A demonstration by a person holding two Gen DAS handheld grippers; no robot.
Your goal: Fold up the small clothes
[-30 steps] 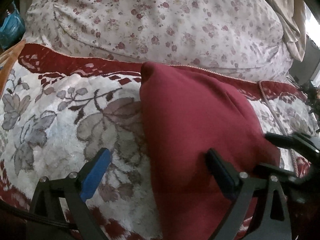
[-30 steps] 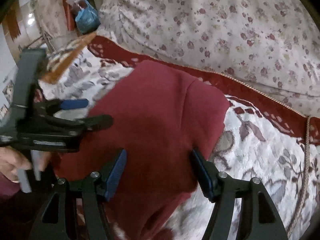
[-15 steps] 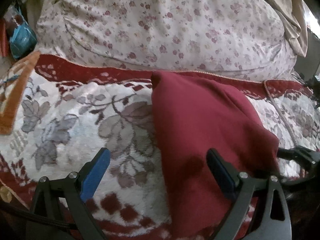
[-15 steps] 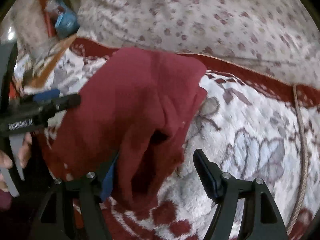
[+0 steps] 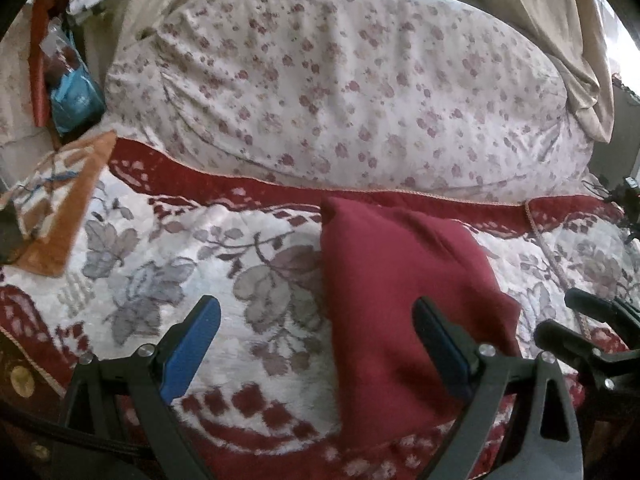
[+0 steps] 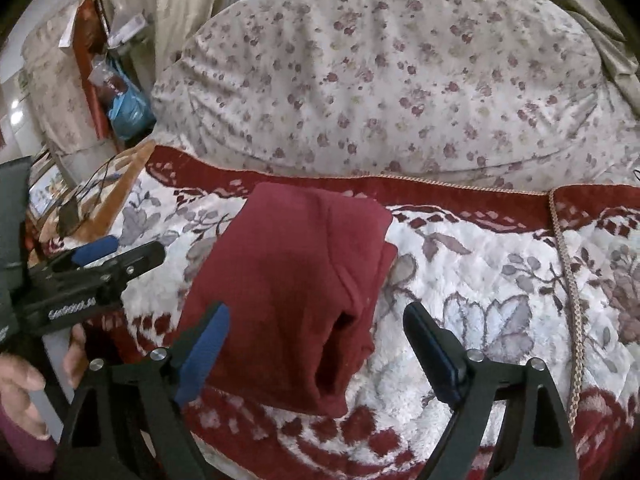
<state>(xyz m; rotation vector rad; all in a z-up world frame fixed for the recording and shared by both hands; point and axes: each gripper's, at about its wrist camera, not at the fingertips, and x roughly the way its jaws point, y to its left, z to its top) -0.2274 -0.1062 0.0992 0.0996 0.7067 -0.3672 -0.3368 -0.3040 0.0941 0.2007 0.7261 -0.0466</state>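
Left wrist view: the left hand-held gripper [image 5: 316, 344] points down at the bed with its jaws wide apart and nothing between the pads; its right finger [image 5: 440, 344] stands in front of the maroon garment [image 5: 400, 300] without pressing on it. The garment lies folded into a compact stack on the floral blanket [image 5: 180, 264], its far edge near the blanket's red border. The right hand-held gripper [image 5: 576, 328] enters at the lower right edge, beside the garment. A flowered pillow [image 5: 340, 100] fills the area behind, an orange-bordered cloth [image 5: 60, 216] lies at the left, and a blue bag [image 5: 76, 96] sits in the far left corner. Right wrist view: the right hand-held gripper [image 6: 316, 344] is angled down at the garment [image 6: 292, 280]; its jaws are opening, and the pads do not grip the cloth, although the near folded end lies between them. The garment shows a layered fold with a dark open pocket at its near end. The left hand-held gripper [image 6: 116, 252] is at the left, held by a hand [image 6: 24, 376] of which the fingers show, just beside the garment's left edge. A braided cord [image 6: 568, 280] runs down the blanket [image 6: 480, 280] at the right.
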